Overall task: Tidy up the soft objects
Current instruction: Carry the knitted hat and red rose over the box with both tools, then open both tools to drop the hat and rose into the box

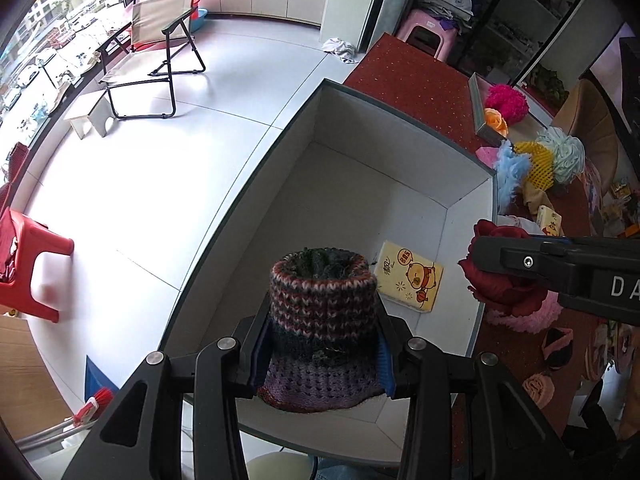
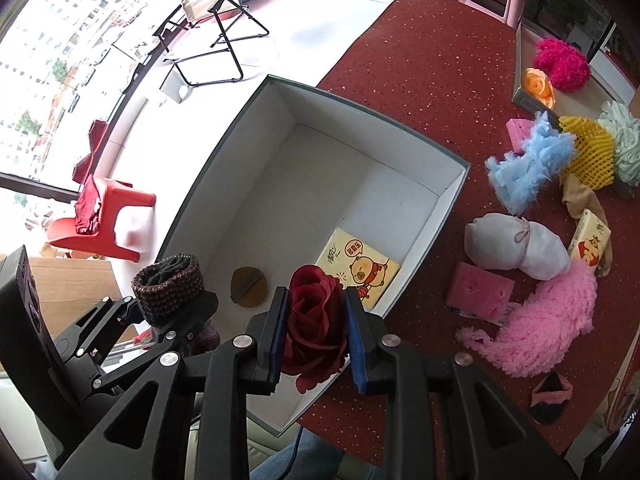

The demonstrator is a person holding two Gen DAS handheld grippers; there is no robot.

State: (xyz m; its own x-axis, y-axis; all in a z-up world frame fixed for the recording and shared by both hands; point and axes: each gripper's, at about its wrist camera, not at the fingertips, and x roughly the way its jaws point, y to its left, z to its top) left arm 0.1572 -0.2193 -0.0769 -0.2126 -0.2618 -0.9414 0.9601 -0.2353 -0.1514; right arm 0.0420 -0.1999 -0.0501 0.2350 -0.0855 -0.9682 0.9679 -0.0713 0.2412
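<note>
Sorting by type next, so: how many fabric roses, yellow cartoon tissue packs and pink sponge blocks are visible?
Fabric roses: 2, dark red fabric rose, orange fabric rose
Yellow cartoon tissue packs: 2
Pink sponge blocks: 2
Total: 6

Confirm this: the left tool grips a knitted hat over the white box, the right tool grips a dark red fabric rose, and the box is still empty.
Not empty. The right wrist view shows a yellow cartoon tissue pack and a brown disc already lying in the white box. The left tool does grip the knitted hat, the right tool the rose.
</note>
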